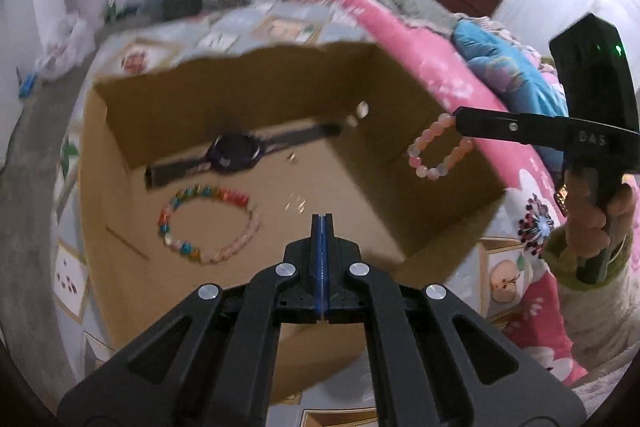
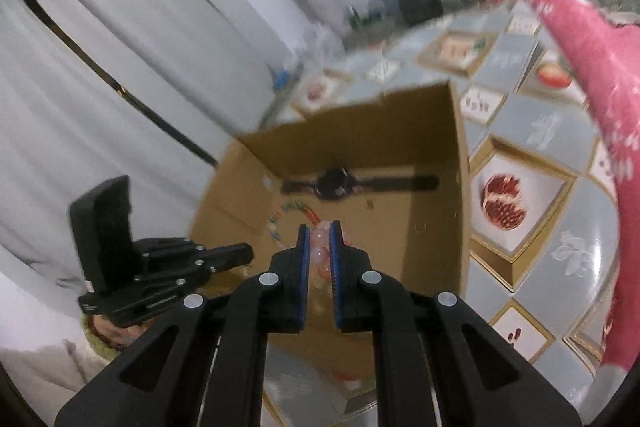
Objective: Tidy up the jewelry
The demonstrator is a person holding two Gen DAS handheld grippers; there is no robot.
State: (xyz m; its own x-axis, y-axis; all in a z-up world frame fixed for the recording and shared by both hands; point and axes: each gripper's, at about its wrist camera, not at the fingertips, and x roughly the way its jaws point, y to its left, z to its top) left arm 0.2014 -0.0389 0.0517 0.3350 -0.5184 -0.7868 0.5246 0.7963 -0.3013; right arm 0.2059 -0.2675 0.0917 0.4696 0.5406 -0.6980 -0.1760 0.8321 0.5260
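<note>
While the pink bead bracelet point(image 1: 439, 147) hangs from the tip of the right tool point(image 1: 460, 119) above the near-right wall of the cardboard box point(image 1: 224, 95), that tool's fingers are drawn in on a few of its beads, with the rest of the loop dangling free below. The right wrist view shows the same pale beads pinched between the blue pads point(image 2: 305, 251), directly over the box floor. The left tool point(image 1: 322, 223) hovers over the box with its fingers pressed together and nothing between them.

Already lying on the box floor are a dark wristwatch point(image 1: 236, 157), stretched flat against the far wall, and a multicoloured bead necklace point(image 1: 208, 223) in an open loop just in front of it; the two look close but apart.

The bracelet is likely light and limp, strung on elastic, so it will swing and sag rather than hold a shape. Its round, glossy beads probably slip under pressure, so a grip across the cord between beads, or squarely on one bead, seems safest. Dropped from low height, it should land unharmed.
</note>
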